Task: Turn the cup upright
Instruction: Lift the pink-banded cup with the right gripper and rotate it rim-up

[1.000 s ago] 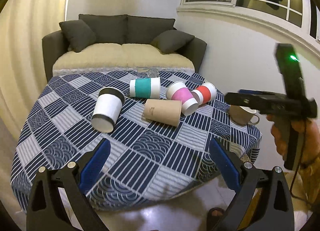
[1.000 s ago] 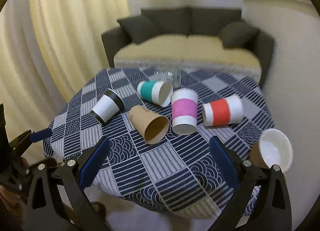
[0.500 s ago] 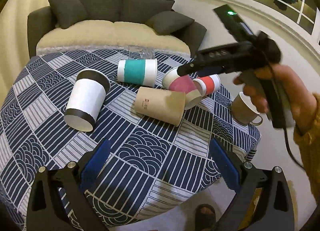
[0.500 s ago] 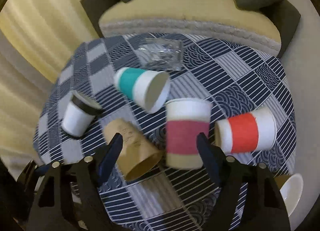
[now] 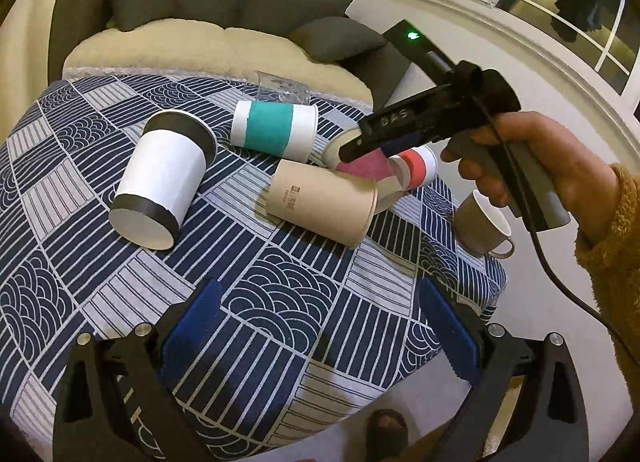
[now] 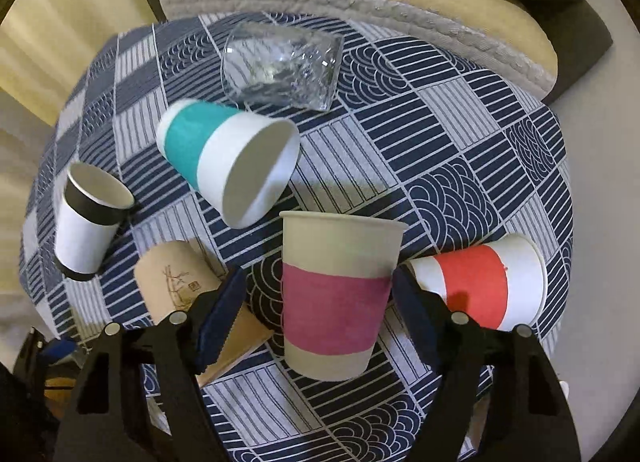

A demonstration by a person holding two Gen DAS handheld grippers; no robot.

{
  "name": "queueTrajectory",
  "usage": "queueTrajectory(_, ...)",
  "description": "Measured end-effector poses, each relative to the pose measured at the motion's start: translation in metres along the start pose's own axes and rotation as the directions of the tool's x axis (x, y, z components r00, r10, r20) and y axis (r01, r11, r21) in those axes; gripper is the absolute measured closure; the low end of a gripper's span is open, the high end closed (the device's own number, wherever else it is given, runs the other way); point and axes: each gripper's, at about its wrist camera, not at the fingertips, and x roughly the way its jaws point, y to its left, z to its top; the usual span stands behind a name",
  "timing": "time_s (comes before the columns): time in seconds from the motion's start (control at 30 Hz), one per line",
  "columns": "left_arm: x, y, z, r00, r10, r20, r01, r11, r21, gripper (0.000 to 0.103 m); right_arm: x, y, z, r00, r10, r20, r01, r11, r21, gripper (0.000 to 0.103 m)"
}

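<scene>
A paper cup with a pink band (image 6: 334,298) lies on its side on the patterned tablecloth (image 6: 452,130), between the blue pads of my right gripper (image 6: 316,310), which is open and not touching it. In the left wrist view the right gripper (image 5: 360,144) hangs over this pink cup (image 5: 366,168). My left gripper (image 5: 320,326) is open and empty above the table's near edge. Other cups lie on their sides: teal-banded (image 6: 224,158), red-banded (image 6: 480,286), brown (image 5: 320,202), and black-and-white (image 5: 160,178).
A clear glass (image 6: 280,66) lies on its side at the far edge of the table. A brown mug (image 5: 482,224) stands at the right edge. A dark sofa (image 5: 224,18) with cushions is behind the table.
My right gripper has moved forward and down over the table until its open pads flank the pink-banded cup. My left gripper moved closer over the table.
</scene>
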Motion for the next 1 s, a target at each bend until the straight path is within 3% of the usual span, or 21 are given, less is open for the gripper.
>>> queueTrajectory(0.13, -0.001, 0.0, 0.0, 1.0, 0.005, -0.001, -0.005, 1.0, 0.011, 0.007, 0.009, 0.002, 0.003, 0.999, -0.033, -0.028, 0.033, 0.999, -0.006, 0.028)
queueTrajectory(0.23, -0.001, 0.0, -0.003, 1.0, 0.018, -0.004, -0.017, 1.0, 0.019, 0.007, 0.016, 0.002, 0.006, 0.998, -0.051, -0.04, 0.051, 0.999, -0.006, 0.037)
queueTrajectory(0.67, -0.006, 0.003, -0.006, 0.999, 0.04, -0.004, -0.04, 0.999, 0.033, 0.007, 0.021, 0.001, 0.01, 0.995, -0.085, -0.042, 0.085, 0.996, -0.007, 0.038)
queueTrajectory(1.0, -0.008, 0.004, -0.009, 0.999, 0.054, -0.002, -0.054, 0.998, 0.036, 0.007, -0.023, -0.007, 0.001, 0.998, -0.048, -0.029, 0.049, 0.999, 0.015, 0.038)
